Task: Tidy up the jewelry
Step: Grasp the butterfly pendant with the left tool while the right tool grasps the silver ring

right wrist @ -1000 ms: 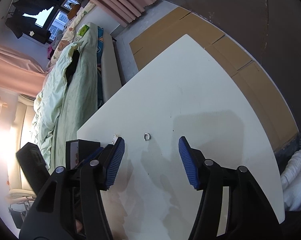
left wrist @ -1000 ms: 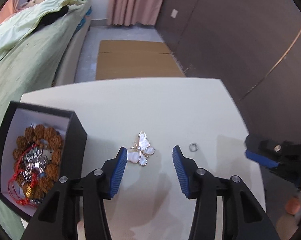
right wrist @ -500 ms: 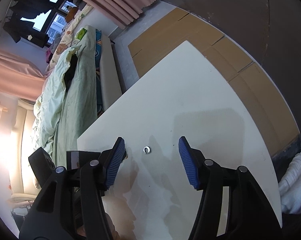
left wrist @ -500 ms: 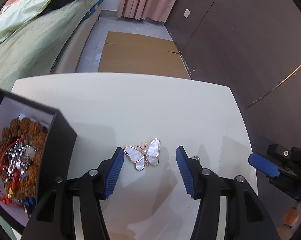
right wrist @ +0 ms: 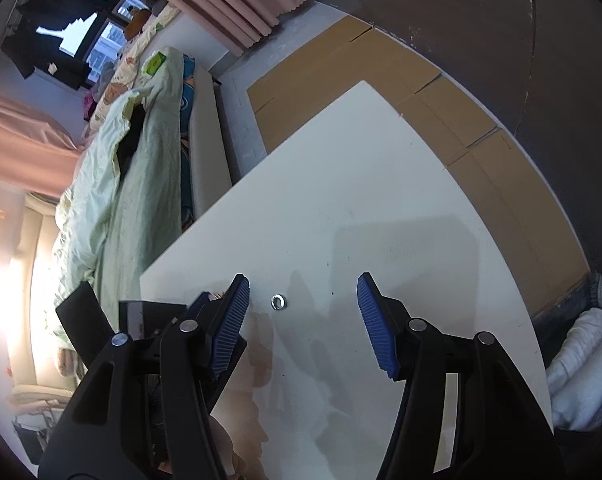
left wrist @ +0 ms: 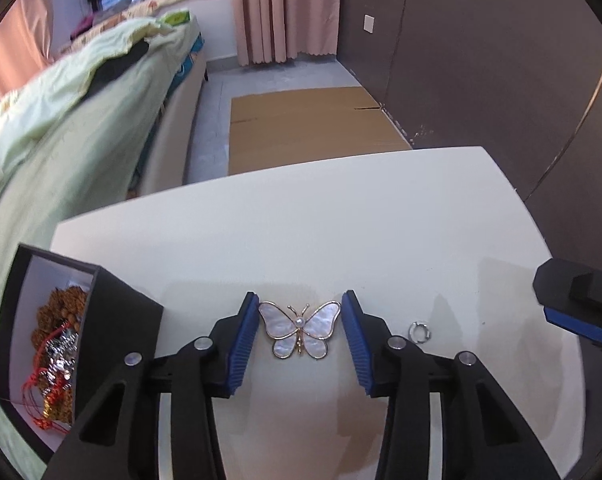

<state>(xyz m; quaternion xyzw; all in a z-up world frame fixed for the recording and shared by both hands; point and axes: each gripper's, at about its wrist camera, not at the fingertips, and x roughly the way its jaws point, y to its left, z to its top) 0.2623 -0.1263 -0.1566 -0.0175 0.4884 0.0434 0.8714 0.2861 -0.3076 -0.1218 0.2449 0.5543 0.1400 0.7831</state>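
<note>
Slippage is the main risk: the butterfly brooch point(left wrist: 299, 330) lies flat on the white counter point(left wrist: 341, 220), bracketed by the left claw point(left wrist: 299, 338), whose pads stand apart at the wingtips; contact cannot be confirmed. If closed on such thin edges, the brooch could be tipped or flicked out, perhaps toward the small silver ring point(left wrist: 419, 332) just beside it. The black box point(left wrist: 113, 332), already holding beads, sits to the left. The right claw point(right wrist: 301, 320) is held apart above the ring.

No legible txt, labels or nos. anywhere in either view.
</note>
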